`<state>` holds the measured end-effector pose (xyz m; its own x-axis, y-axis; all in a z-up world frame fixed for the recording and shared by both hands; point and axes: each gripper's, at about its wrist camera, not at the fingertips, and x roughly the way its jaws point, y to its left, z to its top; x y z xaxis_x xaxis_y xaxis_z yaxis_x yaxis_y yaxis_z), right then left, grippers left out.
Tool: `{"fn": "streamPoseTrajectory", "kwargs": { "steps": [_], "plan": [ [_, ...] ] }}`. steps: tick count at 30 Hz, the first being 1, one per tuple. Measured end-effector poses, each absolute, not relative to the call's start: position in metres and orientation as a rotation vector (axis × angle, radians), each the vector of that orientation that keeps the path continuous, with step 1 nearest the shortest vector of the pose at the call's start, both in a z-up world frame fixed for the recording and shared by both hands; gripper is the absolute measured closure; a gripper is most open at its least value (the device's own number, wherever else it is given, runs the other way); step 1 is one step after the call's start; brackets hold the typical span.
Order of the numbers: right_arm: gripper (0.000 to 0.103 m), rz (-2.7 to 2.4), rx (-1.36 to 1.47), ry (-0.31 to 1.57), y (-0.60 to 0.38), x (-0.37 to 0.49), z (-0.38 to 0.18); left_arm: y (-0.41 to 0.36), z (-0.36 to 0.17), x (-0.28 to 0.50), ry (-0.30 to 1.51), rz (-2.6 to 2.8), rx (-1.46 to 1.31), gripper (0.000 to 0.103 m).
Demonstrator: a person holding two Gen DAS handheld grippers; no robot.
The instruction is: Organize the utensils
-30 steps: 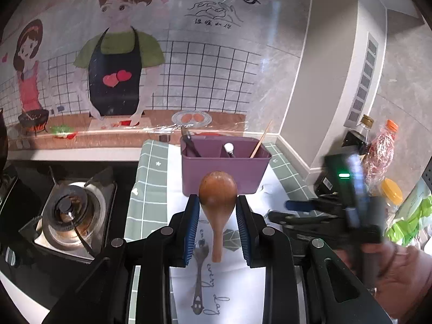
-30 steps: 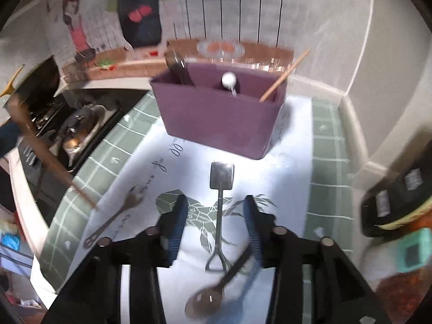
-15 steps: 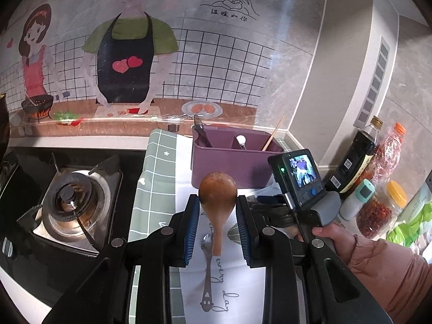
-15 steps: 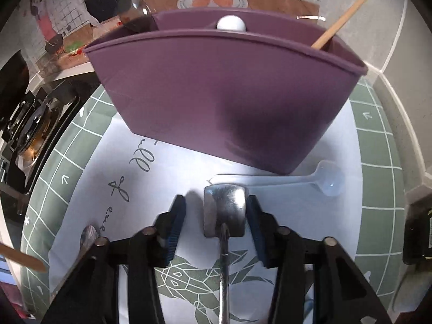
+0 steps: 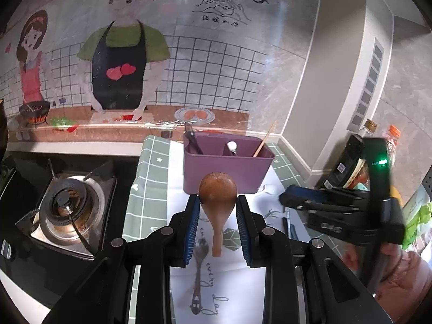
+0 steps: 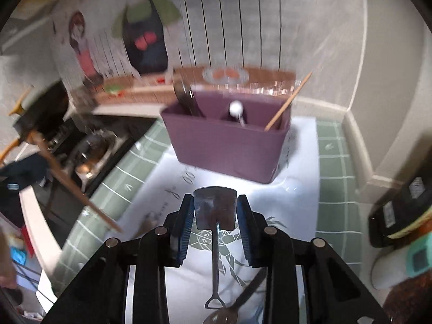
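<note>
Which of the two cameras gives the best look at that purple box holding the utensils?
The left wrist view: the purple box is sharp and level there, its compartments and contents clear behind the wooden spoon that the left gripper holds. The right wrist view shows it bigger but motion-blurred, beyond the right gripper clamping a metal spatula.

A gas burner [image 5: 67, 210] sits left of the green-checked cloth [image 5: 147, 189]. A cartoon wall mural [image 5: 121, 54] backs the counter [image 5: 81, 148]. Bottles [image 5: 361, 145] stand at right.
</note>
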<state>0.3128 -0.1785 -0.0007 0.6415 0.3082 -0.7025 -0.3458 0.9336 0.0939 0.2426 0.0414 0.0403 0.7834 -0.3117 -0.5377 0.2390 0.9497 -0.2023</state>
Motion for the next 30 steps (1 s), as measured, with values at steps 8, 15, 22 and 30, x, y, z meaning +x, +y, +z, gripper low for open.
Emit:
{"fn": "streamPoseTrajectory", "kwargs": {
  "steps": [8,15,22,30],
  "plan": [
    [0.074,0.386,-0.018,0.675,-0.189,0.304,0.061,0.021,0.075,0.250,0.526,-0.346,-0.084,0.074],
    [0.073,0.330,-0.030,0.453,-0.188,0.334,0.144,0.014,0.136,0.288,0.376,-0.371,-0.065,0.074],
    [0.073,0.264,-0.026,0.425,-0.174,0.403,0.151,0.018,0.152,0.354,0.321,-0.379,-0.105,0.074],
    [0.073,0.232,-0.019,0.513,-0.169,0.448,0.103,0.023,0.117,0.401,0.409,-0.395,-0.100,0.074]
  ]
}}
